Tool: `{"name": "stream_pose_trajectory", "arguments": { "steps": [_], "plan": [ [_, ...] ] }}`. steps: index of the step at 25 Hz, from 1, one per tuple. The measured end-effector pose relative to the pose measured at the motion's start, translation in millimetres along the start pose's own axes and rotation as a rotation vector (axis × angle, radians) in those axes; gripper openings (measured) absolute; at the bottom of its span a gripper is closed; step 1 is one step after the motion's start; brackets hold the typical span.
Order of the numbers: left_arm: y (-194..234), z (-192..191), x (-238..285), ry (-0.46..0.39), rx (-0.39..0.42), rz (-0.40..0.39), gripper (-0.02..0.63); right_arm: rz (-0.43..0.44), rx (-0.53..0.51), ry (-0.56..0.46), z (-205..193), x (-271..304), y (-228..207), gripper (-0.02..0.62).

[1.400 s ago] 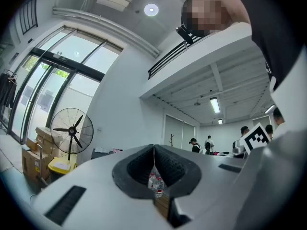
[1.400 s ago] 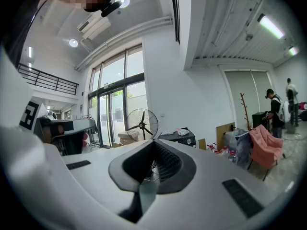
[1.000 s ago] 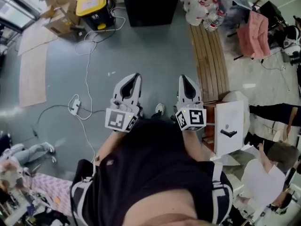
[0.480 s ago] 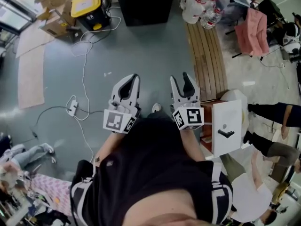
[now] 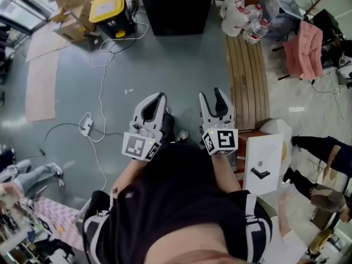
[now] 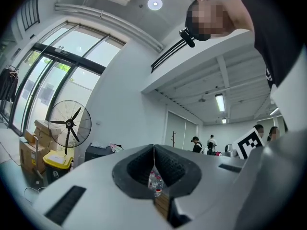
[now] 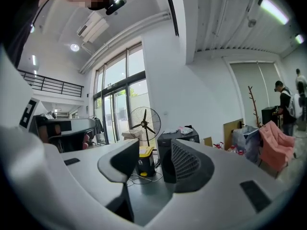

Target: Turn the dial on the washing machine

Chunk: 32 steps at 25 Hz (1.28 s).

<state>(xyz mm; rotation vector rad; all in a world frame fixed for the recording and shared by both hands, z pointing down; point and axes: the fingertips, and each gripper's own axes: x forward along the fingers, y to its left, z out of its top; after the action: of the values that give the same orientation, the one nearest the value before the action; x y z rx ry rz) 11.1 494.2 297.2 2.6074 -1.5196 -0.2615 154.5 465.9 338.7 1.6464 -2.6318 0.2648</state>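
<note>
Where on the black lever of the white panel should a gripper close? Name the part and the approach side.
Probably the lever's straight bar, the one slim part standing off the white panel. Come at the panel's face, jaws straddling the bar. Which end pivots is too small to tell. The open right gripper is nearer.

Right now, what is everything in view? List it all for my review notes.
Box: one, black, floor, top centre.
Bin: one, yellow lid, left of the box.
Cartons: several, brown, top left.
Cable: one, white, across the grey floor.
Bench: one, wooden, right of centre.
Bottles: several, clear, at the bench's far end.
Cloth: one, pink, top right.
Panel: one, white with black handle, beside the right gripper.
Fan: one, black, by the windows.
Left gripper: one, white, jaws together, empty.
Right gripper: one, white, jaws apart, empty.
</note>
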Motion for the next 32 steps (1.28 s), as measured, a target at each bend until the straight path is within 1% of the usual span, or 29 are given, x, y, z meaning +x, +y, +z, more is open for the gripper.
{"name": "stream_pose_trajectory", "arguments": {
  "steps": [3, 7, 11, 14, 16, 18, 21, 24, 27, 30, 32],
  "plan": [
    [29, -13, 46, 0.006, -0.003, 0.003, 0.023, 0.001, -0.017, 0.011, -6, 49, -25, 0.213],
    [97, -24, 129, -0.006, -0.011, 0.005, 0.022, -0.008, -0.030, 0.016, -6, 150, -60, 0.213],
    [184, -17, 233, -0.015, -0.029, -0.006, 0.022, -0.005, -0.062, 0.025, 13, 271, -91, 0.213],
    [245, 1, 312, -0.028, -0.021, -0.019, 0.022, -0.010, -0.082, 0.042, 33, 359, -116, 0.213],
    [279, 8, 348, -0.046, -0.009, -0.035, 0.023, -0.019, -0.093, 0.046, 38, 404, -129, 0.213],
    [307, 5, 377, -0.060, 0.007, -0.047, 0.022, -0.032, -0.105, 0.040, 37, 443, -141, 0.213],
    [348, 11, 438, -0.059, 0.017, -0.057, 0.022, -0.054, -0.125, 0.048, 45, 520, -170, 0.213],
    [384, 12, 498, -0.044, 0.001, -0.060, 0.023, -0.082, -0.144, 0.062, 55, 599, -209, 0.213],
    [408, -5, 552, -0.032, -0.020, -0.055, 0.021, -0.090, -0.167, 0.042, 60, 666, -255, 0.213],
    [427, -23, 608, -0.020, -0.010, -0.054, 0.021, -0.104, -0.191, 0.054, 53, 738, -313, 0.213],
    [441, -37, 650, -0.004, -0.013, -0.045, 0.021, -0.108, -0.200, 0.091, 41, 792, -352, 0.213]
  ]
}}
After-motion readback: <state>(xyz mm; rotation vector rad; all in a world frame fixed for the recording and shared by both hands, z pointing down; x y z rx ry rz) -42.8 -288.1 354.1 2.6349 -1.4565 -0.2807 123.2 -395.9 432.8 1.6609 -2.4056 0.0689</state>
